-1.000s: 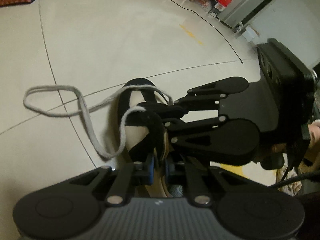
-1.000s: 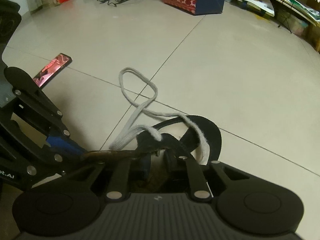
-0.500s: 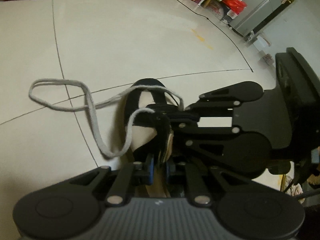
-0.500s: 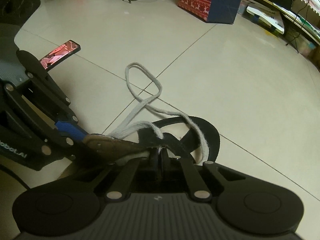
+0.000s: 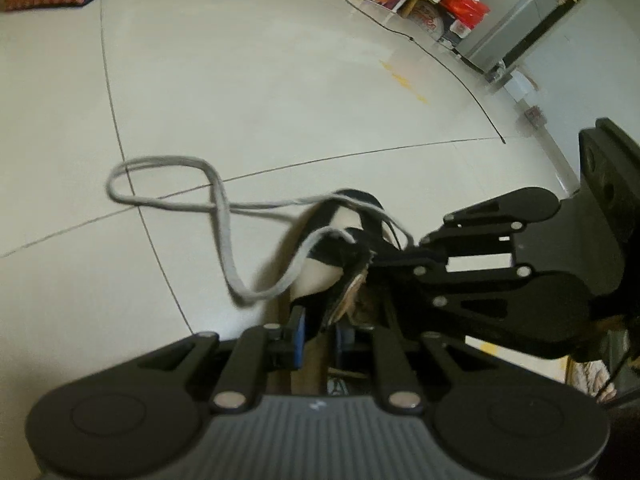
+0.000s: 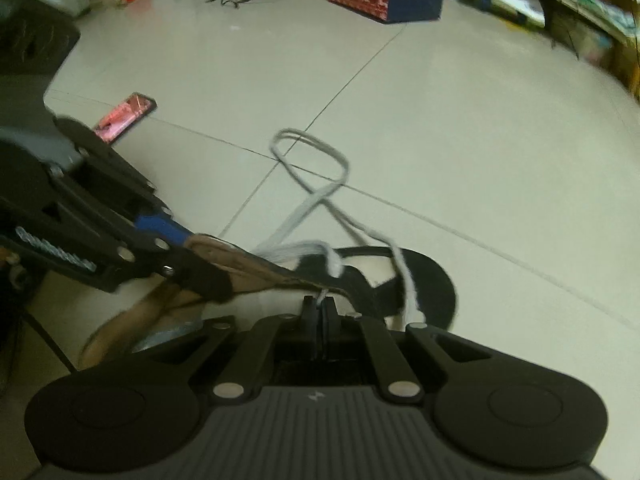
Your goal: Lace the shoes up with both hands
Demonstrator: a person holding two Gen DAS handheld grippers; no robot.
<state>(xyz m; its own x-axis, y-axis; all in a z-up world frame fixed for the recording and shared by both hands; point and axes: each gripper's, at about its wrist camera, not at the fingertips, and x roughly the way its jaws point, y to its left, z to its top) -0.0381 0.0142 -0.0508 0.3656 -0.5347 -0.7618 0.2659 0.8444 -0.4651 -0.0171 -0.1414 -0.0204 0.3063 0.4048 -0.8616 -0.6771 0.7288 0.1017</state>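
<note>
In the left wrist view, the left gripper (image 5: 318,338) holds the brown edge of the black-and-white shoe (image 5: 336,248) between its blue-padded fingers (image 5: 298,340); the jaws are opening slightly, yet the flap remains pinched between them. The shoe sits on the tiled floor (image 5: 280,80), and its grey lace (image 5: 218,208) loops out over the floor to the left of the shoe. The right gripper (image 5: 404,254) reaches in from the right at the shoe's throat. In the right wrist view, the right gripper (image 6: 319,312) has its fingers pressed together on a thin strand of the lace (image 6: 332,256) just above the shoe (image 6: 424,280). The left gripper (image 6: 176,236) comes in from the left, clamped on the shoe's brown edge. A red phone (image 6: 124,118) lies well apart on the floor (image 6: 460,140).
</note>
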